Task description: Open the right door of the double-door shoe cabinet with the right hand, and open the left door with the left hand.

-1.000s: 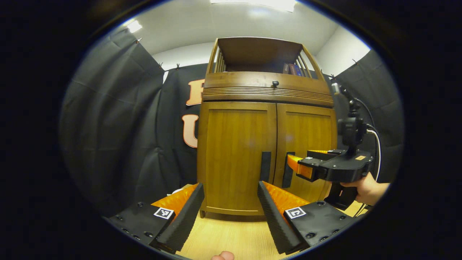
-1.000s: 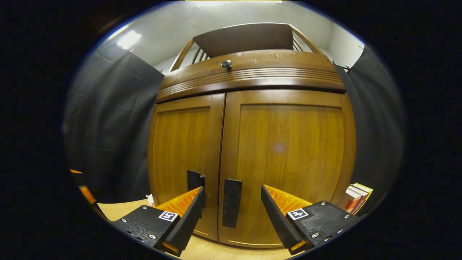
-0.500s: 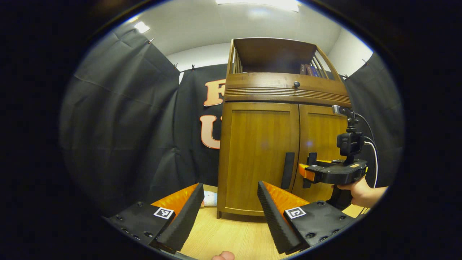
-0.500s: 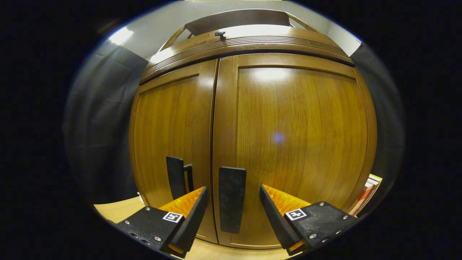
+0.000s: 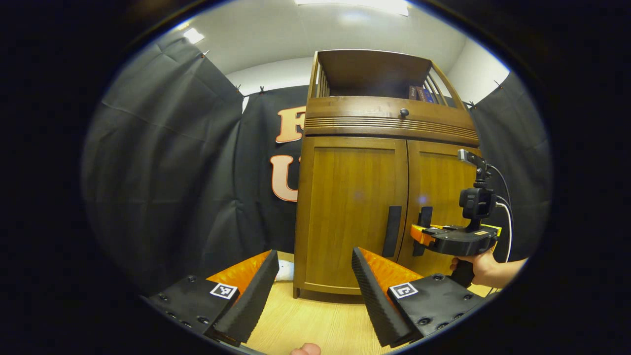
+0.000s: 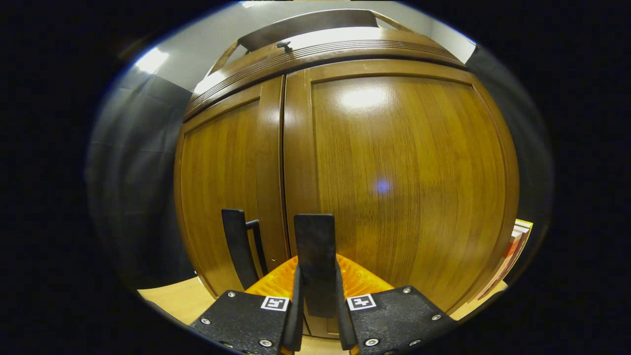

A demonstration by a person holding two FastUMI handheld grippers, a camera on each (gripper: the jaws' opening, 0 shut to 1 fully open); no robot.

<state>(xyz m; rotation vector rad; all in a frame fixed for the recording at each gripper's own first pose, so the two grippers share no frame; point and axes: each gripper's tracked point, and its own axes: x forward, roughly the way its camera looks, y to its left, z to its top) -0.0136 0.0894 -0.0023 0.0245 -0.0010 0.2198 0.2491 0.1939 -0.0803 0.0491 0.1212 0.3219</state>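
Change from 0.5 s ago: the right tool (image 6: 316,296) has gone from spread, with the right door handle (image 6: 315,256) standing free between its 2 fingers, to clenched on that handle, both fingers pressing its sides at the lower part. The left tool (image 5: 311,291) is unchanged: released, fingers wide apart, held back from the shoe cabinet (image 5: 384,197) and touching nothing.

Position of task items, relative to the shoe cabinet:
1. The cabinet stands on the light wooden table (image 5: 315,320), in front of the black cloth wall.
2. The right door (image 6: 404,187) and the left door (image 6: 222,187) are both closed, edges meeting at the centre seam.
3. The left door handle (image 5: 393,231) is a dark vertical bar just beside the seam, untouched. In the left gripper view the right tool (image 5: 419,235) meets the right door handle at the same height, with a hand (image 5: 480,268) gripping it from below.

Containers and contents:
1. The open shelf compartment (image 5: 374,74) on top of the cabinet holds several books (image 5: 419,93) standing upright at its right end.
2. Below that compartment is a ribbed drawer front with 1 small dark knob (image 5: 404,112).
3. The interior behind the 2 doors is hidden.

Beside the cabinet's right side, more books (image 6: 515,251) lean upright. At its lower left corner lies a small white object (image 5: 285,270), too unclear to identify.
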